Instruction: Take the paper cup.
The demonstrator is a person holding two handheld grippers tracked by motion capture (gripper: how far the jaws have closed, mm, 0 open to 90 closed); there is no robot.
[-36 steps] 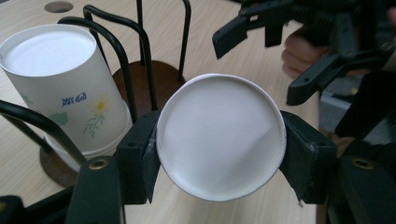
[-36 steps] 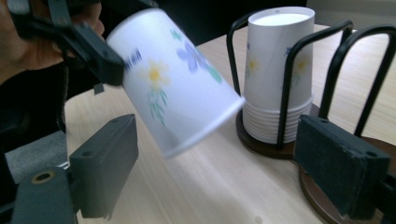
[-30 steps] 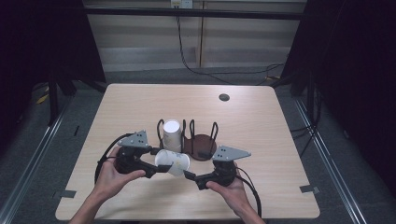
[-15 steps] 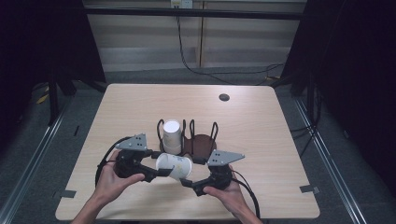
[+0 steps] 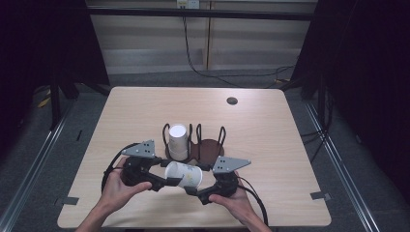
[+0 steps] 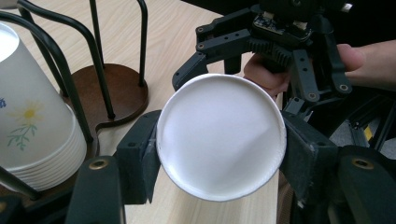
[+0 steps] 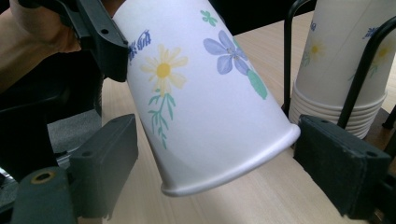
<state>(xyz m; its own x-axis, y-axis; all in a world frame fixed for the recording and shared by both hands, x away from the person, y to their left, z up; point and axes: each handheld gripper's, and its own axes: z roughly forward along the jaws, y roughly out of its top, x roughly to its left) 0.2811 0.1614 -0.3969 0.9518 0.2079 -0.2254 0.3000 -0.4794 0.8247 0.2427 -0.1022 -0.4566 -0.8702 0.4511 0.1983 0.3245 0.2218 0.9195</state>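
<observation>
A flowered white paper cup (image 5: 183,174) lies on its side in the air above the table's near middle. My left gripper (image 5: 167,181) is shut on its base end; in the left gripper view the cup's bottom (image 6: 219,135) sits squeezed between both pads. My right gripper (image 5: 193,189) faces it from the right, open. In the right gripper view the cup's rim end (image 7: 205,93) hangs between the jaws, with a gap at the left pad (image 7: 109,161). Just behind, a stack of upside-down cups (image 5: 177,140) stands in a wire rack (image 5: 208,147).
The rack's brown base (image 6: 116,88) has a bare slot to the right of the stack. A small dark disc (image 5: 232,101) lies near the table's far edge. The table (image 5: 290,145) has open wood on both sides. Cables trail from both grippers.
The right gripper has edged left and nearer, so its jaws now stand around the cup's rim end. The left gripper and cup have shifted only slightly toward the near edge.
</observation>
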